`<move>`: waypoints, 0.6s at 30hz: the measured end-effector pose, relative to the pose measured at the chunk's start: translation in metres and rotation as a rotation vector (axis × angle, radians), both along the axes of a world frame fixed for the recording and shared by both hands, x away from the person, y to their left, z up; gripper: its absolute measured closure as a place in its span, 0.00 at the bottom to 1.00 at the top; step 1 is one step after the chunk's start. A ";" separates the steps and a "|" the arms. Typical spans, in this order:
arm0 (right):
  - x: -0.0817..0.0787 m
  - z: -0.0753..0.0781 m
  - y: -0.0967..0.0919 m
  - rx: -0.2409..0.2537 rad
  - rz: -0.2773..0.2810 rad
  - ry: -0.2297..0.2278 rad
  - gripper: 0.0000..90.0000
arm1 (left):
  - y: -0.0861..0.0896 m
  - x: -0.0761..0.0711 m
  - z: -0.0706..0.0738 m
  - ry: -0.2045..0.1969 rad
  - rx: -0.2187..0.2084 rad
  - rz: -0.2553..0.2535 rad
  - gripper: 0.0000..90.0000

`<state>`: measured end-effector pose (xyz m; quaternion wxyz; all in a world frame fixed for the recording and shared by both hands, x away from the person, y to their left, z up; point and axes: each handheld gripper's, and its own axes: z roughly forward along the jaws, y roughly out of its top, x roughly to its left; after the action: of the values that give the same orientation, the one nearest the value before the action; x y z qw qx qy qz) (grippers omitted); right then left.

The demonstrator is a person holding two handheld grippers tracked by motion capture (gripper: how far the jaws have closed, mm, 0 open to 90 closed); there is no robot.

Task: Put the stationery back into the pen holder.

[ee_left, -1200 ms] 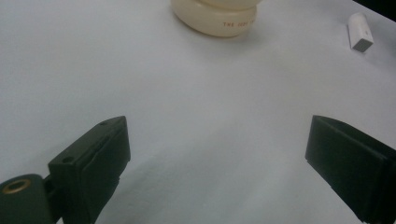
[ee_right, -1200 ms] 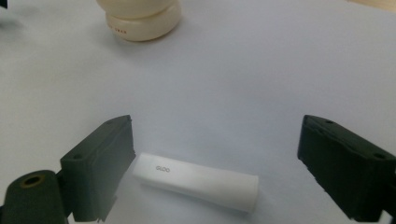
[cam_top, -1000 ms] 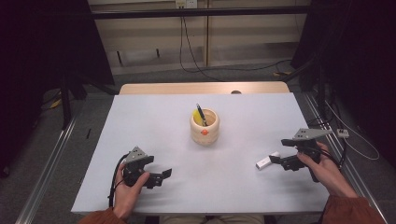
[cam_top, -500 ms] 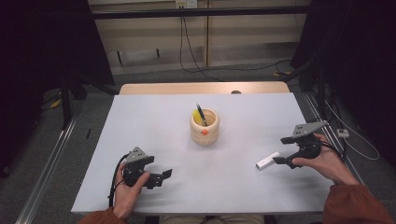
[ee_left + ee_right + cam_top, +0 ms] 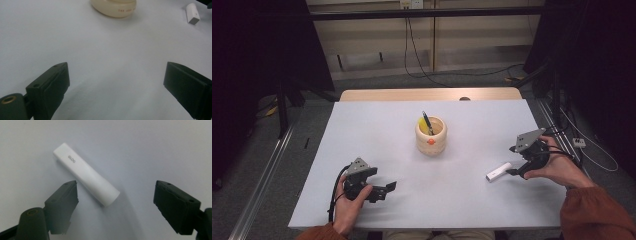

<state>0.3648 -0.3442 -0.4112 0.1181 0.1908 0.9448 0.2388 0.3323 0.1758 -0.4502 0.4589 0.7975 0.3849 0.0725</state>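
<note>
A white stick with small grey lettering (image 5: 498,171) (image 5: 86,177) lies flat on the white table (image 5: 452,210), right of centre. My right gripper (image 5: 513,168) (image 5: 116,187) hovers at the stick's right end. Its jaws have just been closing a little and still stand open. The stick's near end lies between them, closer to the left jaw, and neither pad touches it. My left gripper (image 5: 387,191) (image 5: 116,75) rests at the front left, open, with bare table between its jaws. The left gripper view shows the stick (image 5: 193,13) far off.
A round wooden cup (image 5: 431,135) (image 5: 115,8) stands at the table's middle, holding a dark pen (image 5: 427,121) and something yellow. A wooden board (image 5: 427,94) borders the far edge. Cables run over the floor behind and to the right.
The right hand has swung out to the right, and its gripper has shifted slightly back over the stick's end. The stick and the left gripper have stayed put.
</note>
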 end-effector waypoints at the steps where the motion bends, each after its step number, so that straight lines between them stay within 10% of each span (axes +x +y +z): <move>1: 0.000 -0.001 0.000 -0.013 0.016 -0.003 0.22 | 0.000 0.000 0.000 0.001 0.000 0.000 0.07; 18: 0.007 -0.008 0.024 -0.214 0.218 -0.013 0.30 | -0.001 0.000 -0.001 0.011 0.003 -0.006 0.07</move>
<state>0.3720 -0.3206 -0.4195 0.1173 0.0720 0.9792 0.1492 0.3326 0.1744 -0.4512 0.4561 0.7996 0.3848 0.0674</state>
